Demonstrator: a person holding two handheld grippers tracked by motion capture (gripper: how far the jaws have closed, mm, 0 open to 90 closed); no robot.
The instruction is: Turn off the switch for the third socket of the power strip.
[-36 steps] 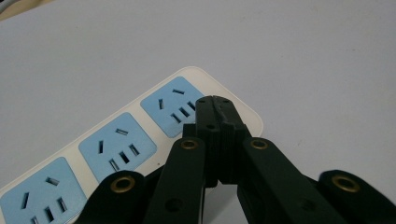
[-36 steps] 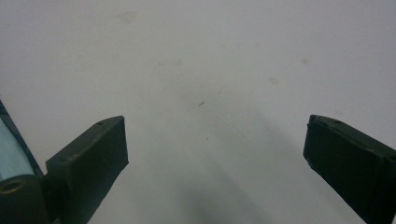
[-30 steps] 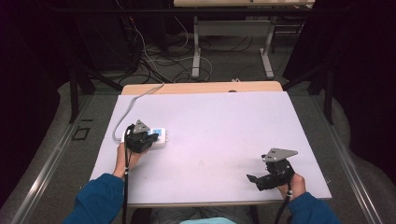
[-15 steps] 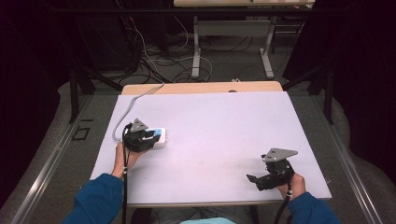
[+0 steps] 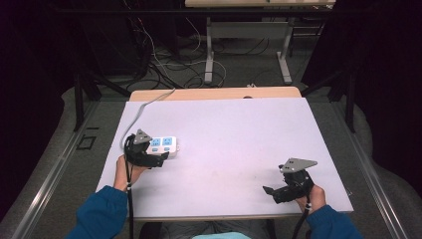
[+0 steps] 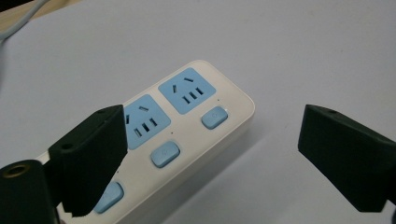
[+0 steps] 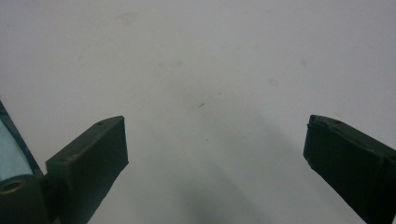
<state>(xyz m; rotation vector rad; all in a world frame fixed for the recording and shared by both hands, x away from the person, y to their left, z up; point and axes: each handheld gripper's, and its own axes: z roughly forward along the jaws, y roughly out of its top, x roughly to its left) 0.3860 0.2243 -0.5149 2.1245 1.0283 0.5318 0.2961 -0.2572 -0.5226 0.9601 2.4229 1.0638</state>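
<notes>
1. Currently the left gripper [image 6: 210, 154] is standing with jaws spread wide, having just been opening; the white plastic power strip with blue sockets and blue buttons [image 6: 187, 121] is lying between and ahead of them on the pale lilac table [image 5: 239, 144], the pads off it.
2. Right gripper [image 5: 286, 189] is hovering well apart, jaws wide, gripping nothing.
3. Judgement: strip is looking rigid, light, smooth-sided, so slippery; its grey cable [image 5: 144, 107] is likely dragging.
4. Best hold: across the narrow width, pads on the long sides, clear of buttons.
</notes>
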